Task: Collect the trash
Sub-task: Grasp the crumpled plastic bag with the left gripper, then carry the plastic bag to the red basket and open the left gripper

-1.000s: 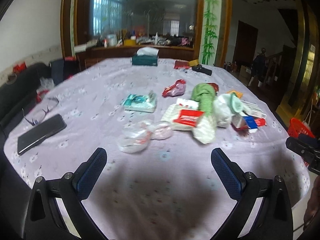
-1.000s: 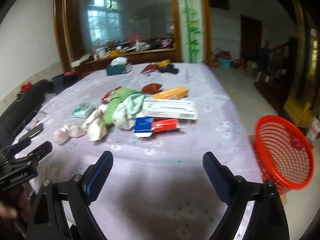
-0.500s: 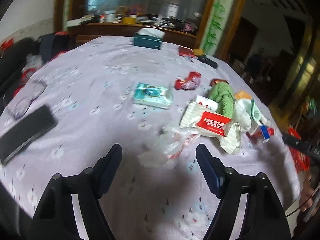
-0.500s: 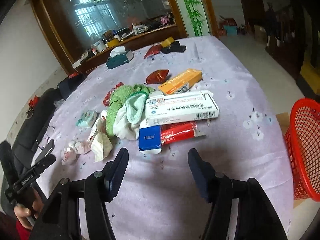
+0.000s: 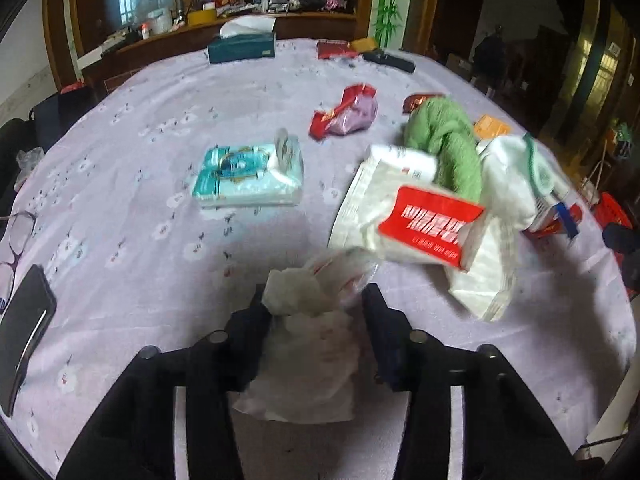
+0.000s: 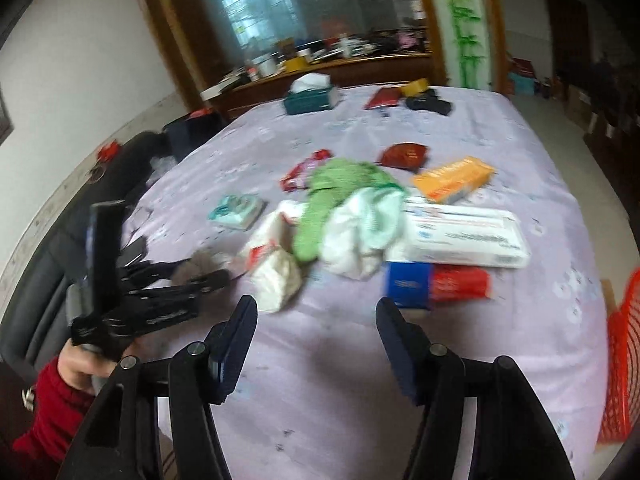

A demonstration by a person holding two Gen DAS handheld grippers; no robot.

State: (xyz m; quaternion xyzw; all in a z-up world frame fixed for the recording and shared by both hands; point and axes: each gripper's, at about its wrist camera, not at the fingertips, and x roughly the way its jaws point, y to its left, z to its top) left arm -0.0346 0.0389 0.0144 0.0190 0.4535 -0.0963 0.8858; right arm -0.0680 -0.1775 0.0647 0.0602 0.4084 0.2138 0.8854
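My left gripper (image 5: 314, 300) is closed around a crumpled clear plastic bag (image 5: 308, 344) on the lilac tablecloth (image 5: 132, 184); the bag bulges between the fingers. Beyond it lie a white packet with a red label (image 5: 424, 220), a green cloth (image 5: 448, 140), a teal wipes pack (image 5: 248, 176) and a red wrapper (image 5: 344, 114). My right gripper (image 6: 316, 312) is open and empty above the cloth, short of a blue and red box (image 6: 436, 284) and a long white box (image 6: 460, 236). The left gripper also shows in the right wrist view (image 6: 208, 276), held by a hand.
A red mesh basket (image 6: 624, 360) stands off the table's right edge. A phone (image 5: 24, 324) and glasses (image 5: 16, 236) lie at the left edge. A tissue box (image 5: 242, 46) and dark items sit at the far end. An orange box (image 6: 454, 178) lies beside the pile.
My left gripper has moved forward and down and closed on the plastic bag. My right gripper has narrowed its opening and swung slightly left; the view is blurred by motion.
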